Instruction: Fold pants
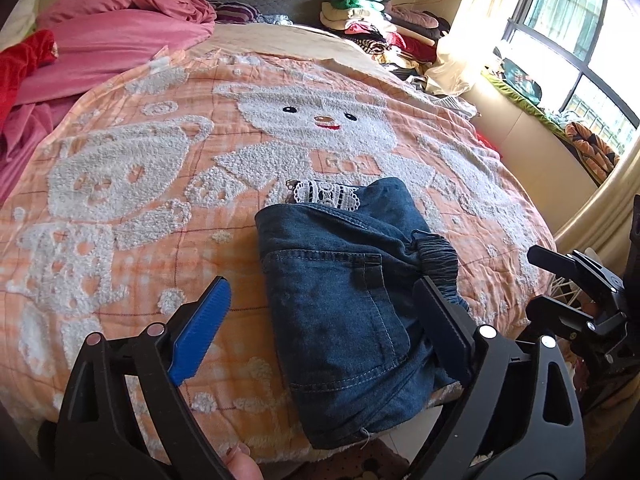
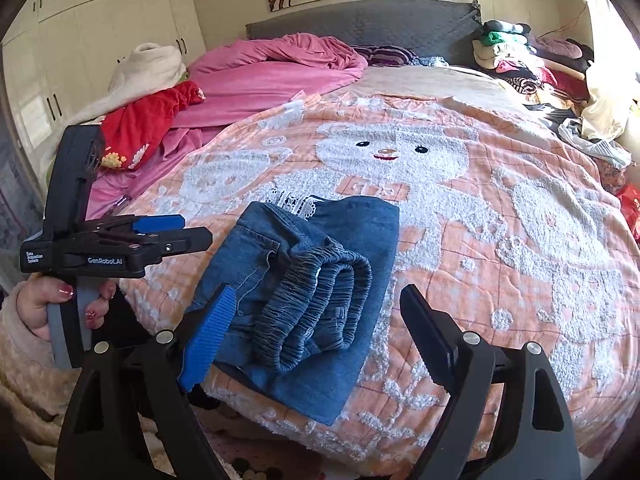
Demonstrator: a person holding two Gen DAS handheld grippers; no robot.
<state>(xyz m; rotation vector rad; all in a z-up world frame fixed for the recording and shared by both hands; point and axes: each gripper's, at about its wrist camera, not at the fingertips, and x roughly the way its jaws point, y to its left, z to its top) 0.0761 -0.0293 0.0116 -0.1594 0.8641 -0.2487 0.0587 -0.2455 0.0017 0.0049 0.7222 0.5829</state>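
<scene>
The blue denim pants (image 1: pixel 340 296) lie folded into a compact bundle near the front edge of the bed, with the elastic waistband (image 2: pixel 316 308) on top and white lace trim (image 1: pixel 326 194) at the far end. They also show in the right wrist view (image 2: pixel 304 292). My left gripper (image 1: pixel 320 320) is open, its jaws either side of the bundle, holding nothing. My right gripper (image 2: pixel 316 336) is open above the waistband end, holding nothing. The left gripper also shows from the side in the right wrist view (image 2: pixel 176 232).
The bed is covered by an orange blanket with white bears (image 1: pixel 160 160). Pink bedding (image 2: pixel 272 72) and a red garment (image 2: pixel 152 124) lie at the far left. A pile of clothes (image 2: pixel 528 68) sits at the far right by the window.
</scene>
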